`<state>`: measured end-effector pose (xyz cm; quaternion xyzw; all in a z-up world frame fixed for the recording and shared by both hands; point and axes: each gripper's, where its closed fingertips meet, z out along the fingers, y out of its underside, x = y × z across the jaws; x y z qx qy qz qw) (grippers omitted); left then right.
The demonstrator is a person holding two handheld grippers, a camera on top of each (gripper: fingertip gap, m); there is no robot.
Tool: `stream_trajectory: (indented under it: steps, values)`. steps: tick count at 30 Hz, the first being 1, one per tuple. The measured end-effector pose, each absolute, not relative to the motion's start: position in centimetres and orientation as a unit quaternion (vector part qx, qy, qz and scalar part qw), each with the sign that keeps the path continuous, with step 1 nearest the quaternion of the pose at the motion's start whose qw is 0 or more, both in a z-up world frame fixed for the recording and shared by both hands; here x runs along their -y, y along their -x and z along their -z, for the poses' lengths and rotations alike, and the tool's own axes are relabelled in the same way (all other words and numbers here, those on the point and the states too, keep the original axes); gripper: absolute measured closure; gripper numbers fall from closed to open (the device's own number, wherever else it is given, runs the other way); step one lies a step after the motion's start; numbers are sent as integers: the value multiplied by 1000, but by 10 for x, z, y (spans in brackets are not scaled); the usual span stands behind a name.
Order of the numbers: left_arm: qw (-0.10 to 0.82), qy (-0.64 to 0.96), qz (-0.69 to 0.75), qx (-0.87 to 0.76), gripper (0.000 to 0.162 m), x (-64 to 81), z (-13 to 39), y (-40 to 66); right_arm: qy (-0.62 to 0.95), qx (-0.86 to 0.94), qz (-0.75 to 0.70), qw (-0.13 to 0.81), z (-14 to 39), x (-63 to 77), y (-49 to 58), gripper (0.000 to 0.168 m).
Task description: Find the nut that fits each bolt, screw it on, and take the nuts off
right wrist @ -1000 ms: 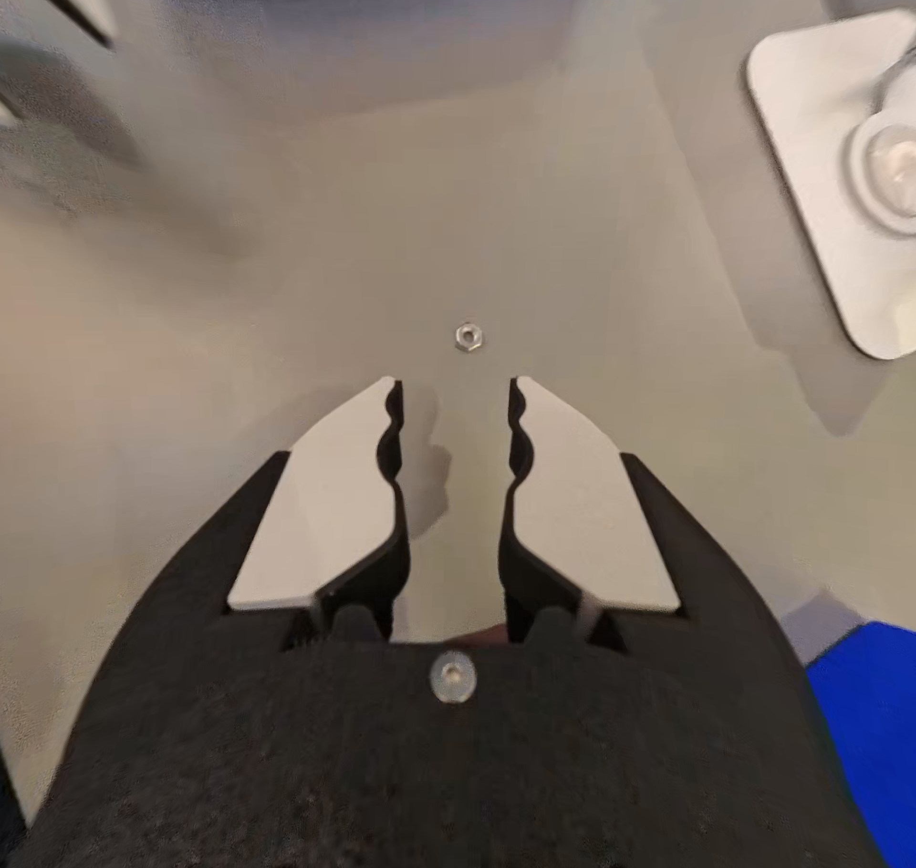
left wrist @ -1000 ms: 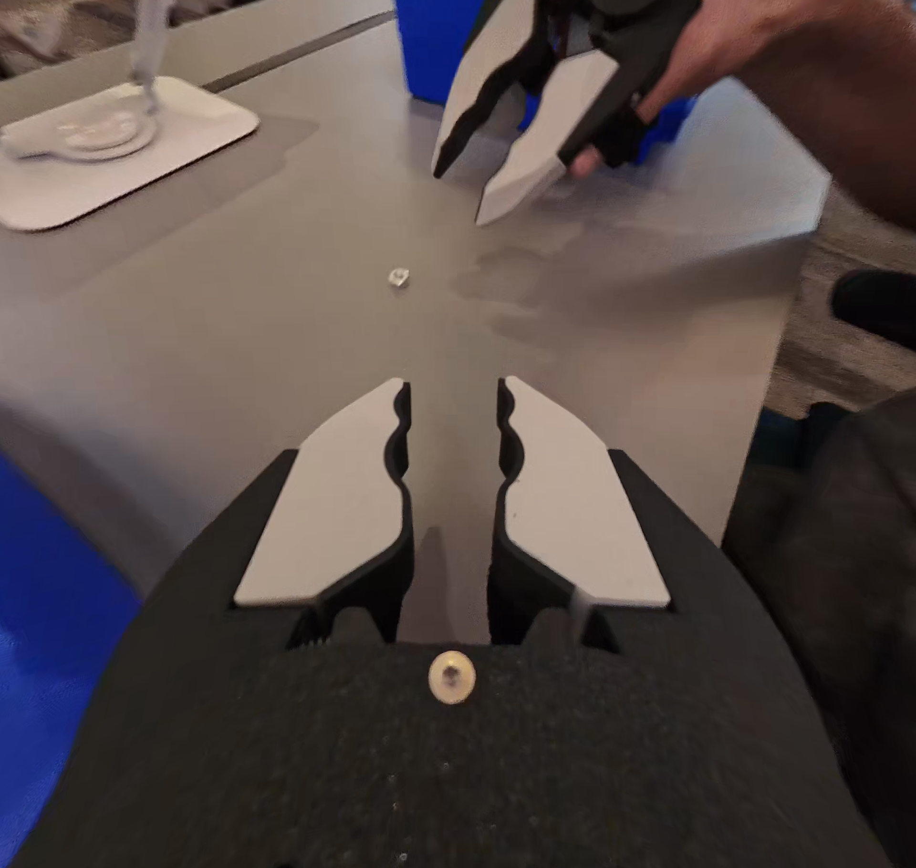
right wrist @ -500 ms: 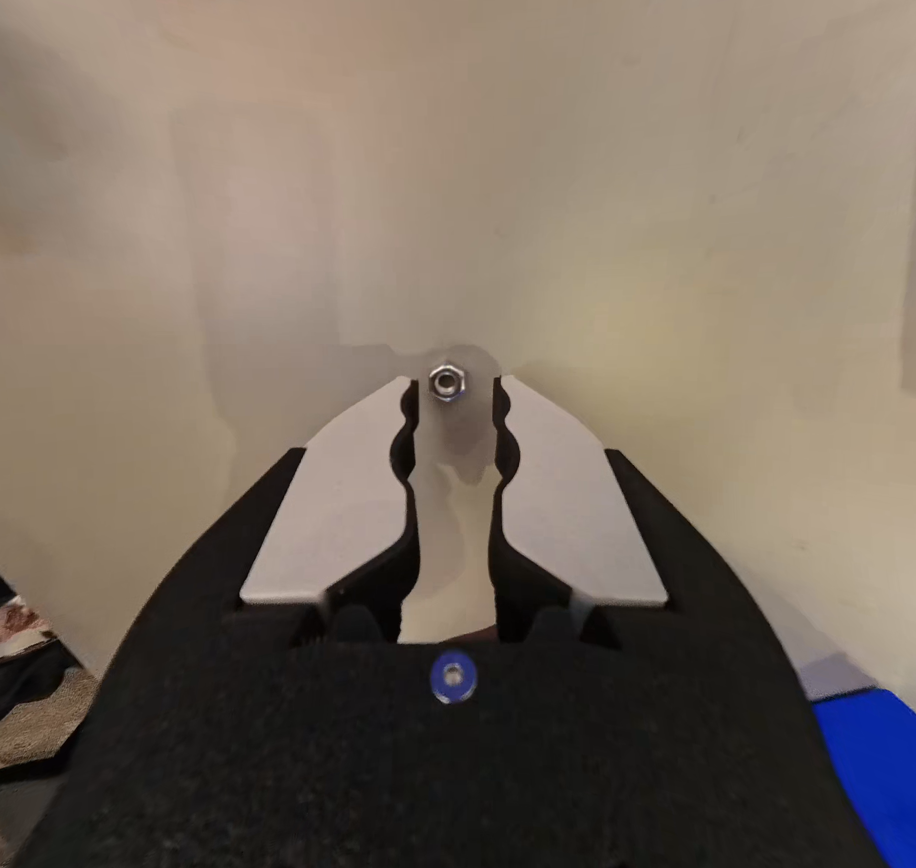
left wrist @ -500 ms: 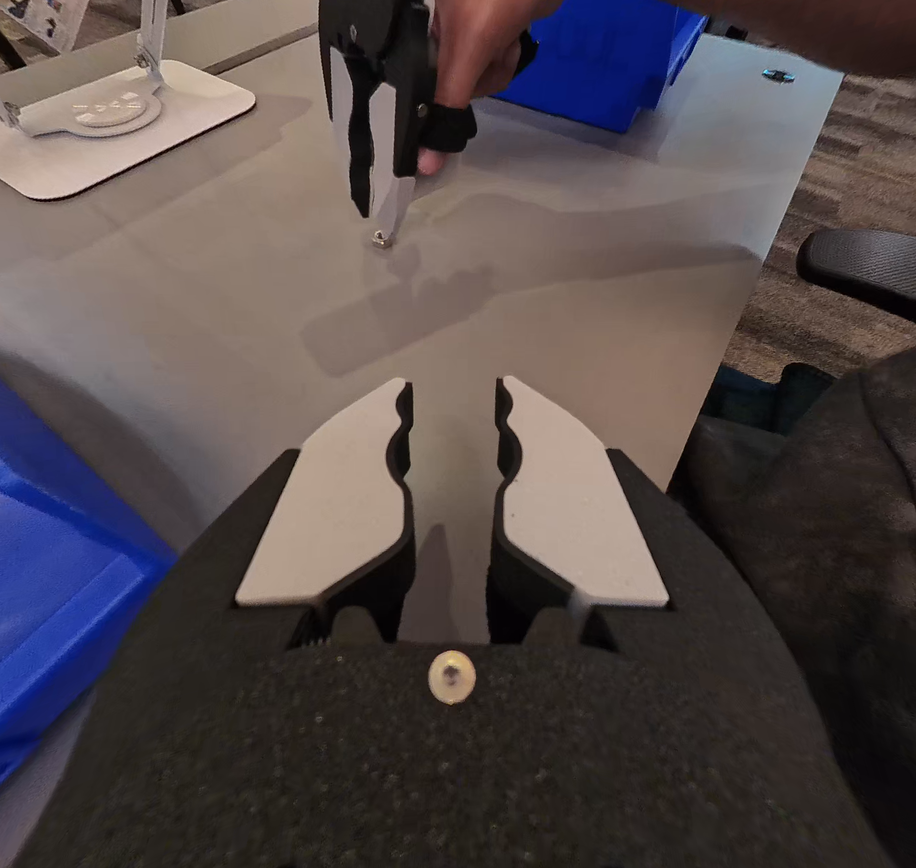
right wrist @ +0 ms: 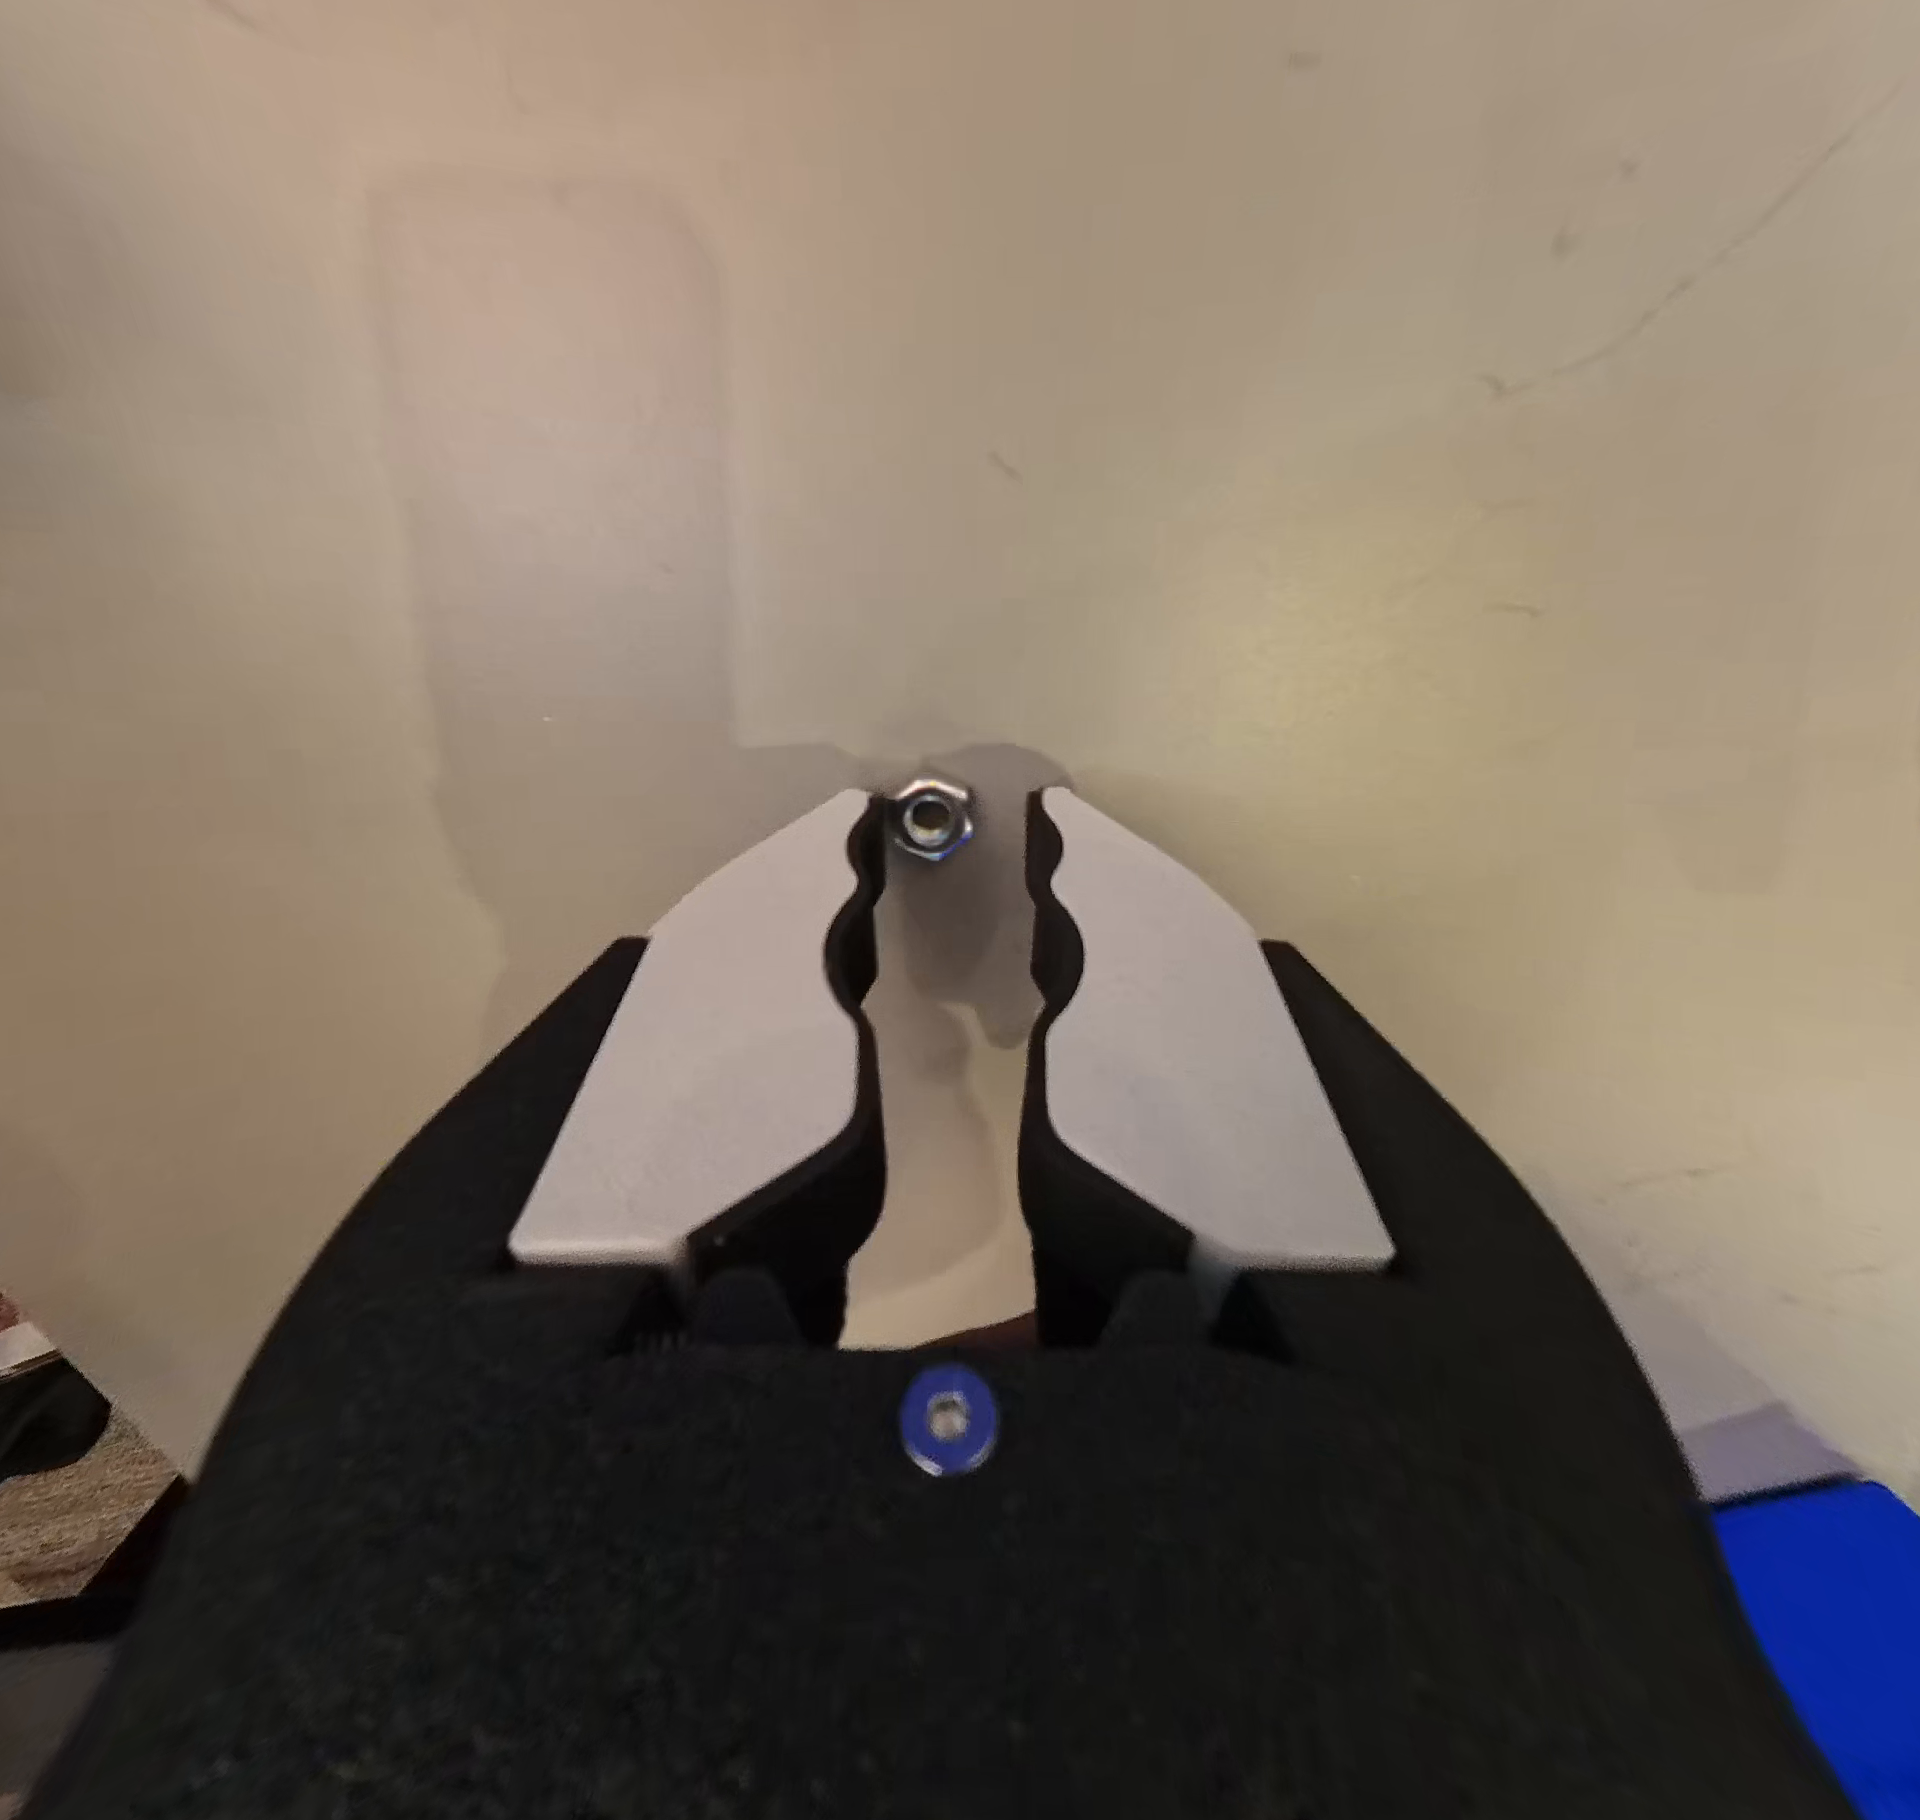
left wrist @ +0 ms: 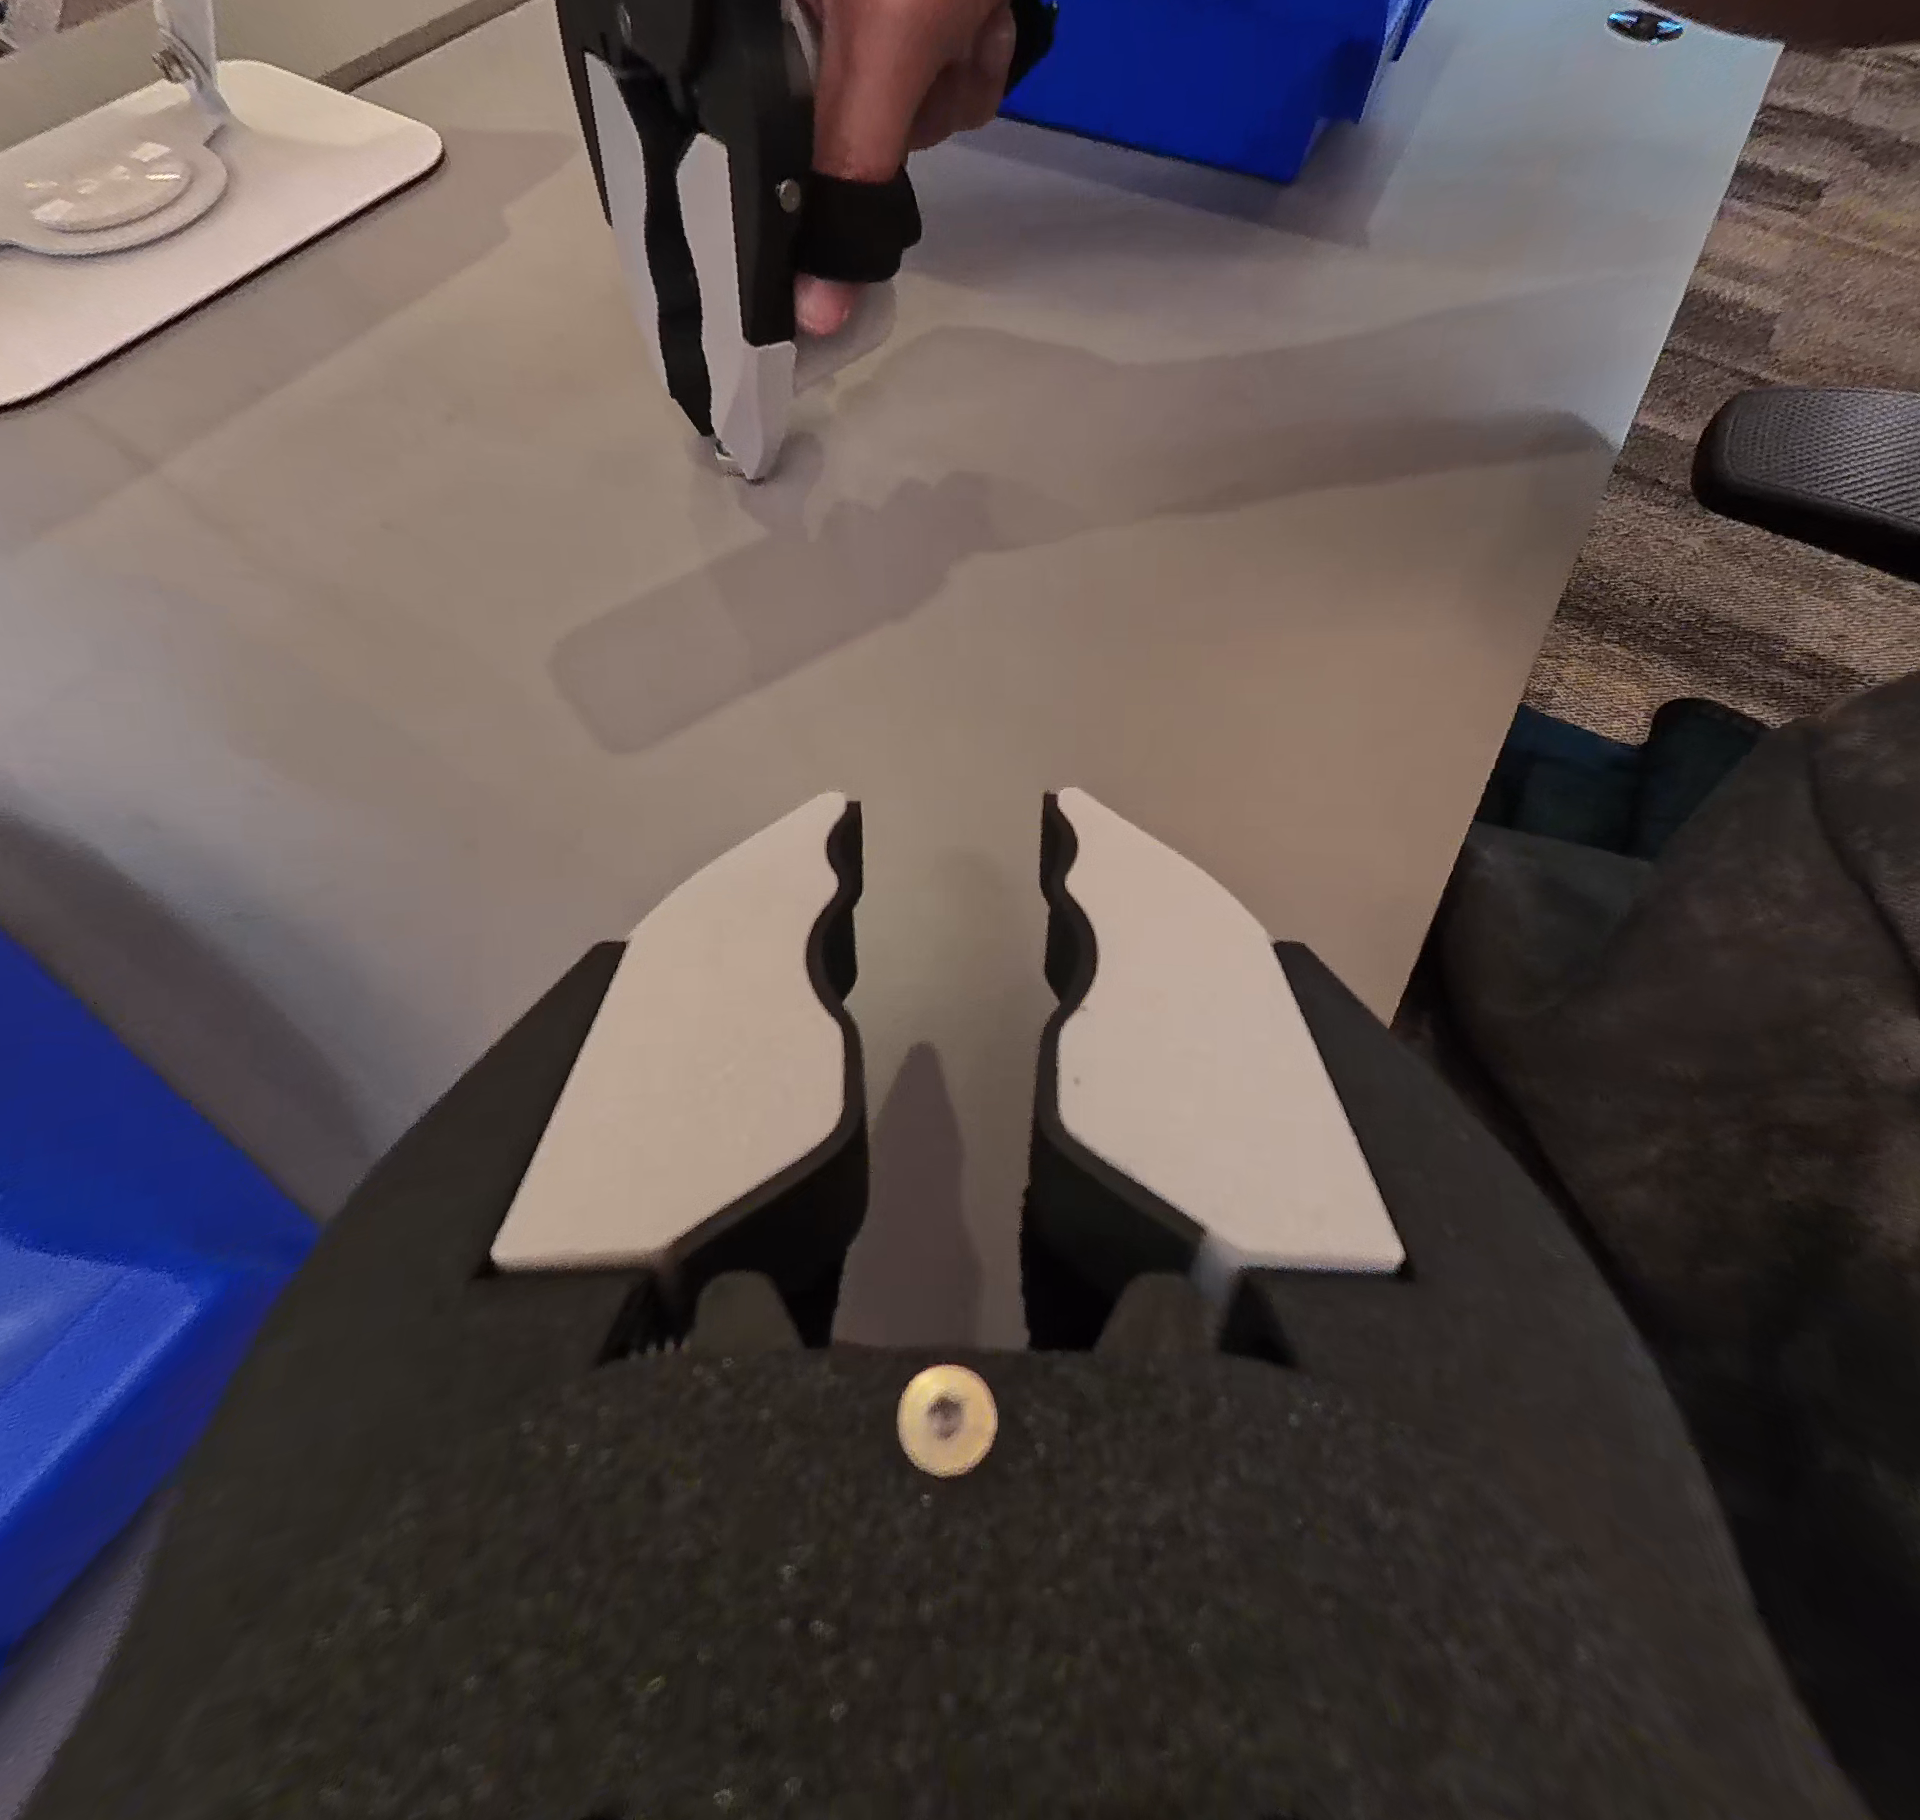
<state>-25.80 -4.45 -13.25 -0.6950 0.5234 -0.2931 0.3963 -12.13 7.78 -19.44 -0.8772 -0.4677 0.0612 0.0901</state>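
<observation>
Right gripper (right wrist: 948,814): pointed down at the grey table (right wrist: 1351,420); its fingers are spread, with a gap seen between the tips.
Hex nut (right wrist: 928,823): a small silver nut is seen lying flat on the table, between the tips and against the left finger (right wrist: 727,1022); whether the finger touches it cannot be told. It is not yet pinched.
Left gripper (left wrist: 948,814): held above the near table edge, fingers apart, nothing between them.
From the left wrist view: the right gripper's tips are seen at 11 o'clock, down on the table.
Bolt: none is visible in either view.
Blue bins (left wrist: 1226,35): one at 1 o'clock, another at 8 o'clock.
White stand base (left wrist: 208,212): at 10 o'clock.
Done: judged to be nothing yet; no nut is seen on a thread.
Left: pinching and lifting this nut, finding its bolt, screwing on, unscrewing.
</observation>
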Motion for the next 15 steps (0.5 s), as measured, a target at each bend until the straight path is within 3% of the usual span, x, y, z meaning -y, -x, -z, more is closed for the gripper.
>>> stream_trajectory:
  steps: [2, 6, 11, 15]
  values:
    - [395, 695, 291, -525, 130, 45, 134, 258, 873, 477, -56, 91, 195, -79, 120, 154]
    - [394, 696, 283, -529, 130, 44, 136, 258, 849, 517, -46, 98, 193, -76, 121, 154]
    - [408, 698, 264, -526, 130, 39, 135, 264, 766, 539, -79, 342, 124, -61, 155, 154]
    - [403, 708, 264, -516, 130, 35, 138, 265, 689, 523, 41, 500, 86, -28, 154, 154]
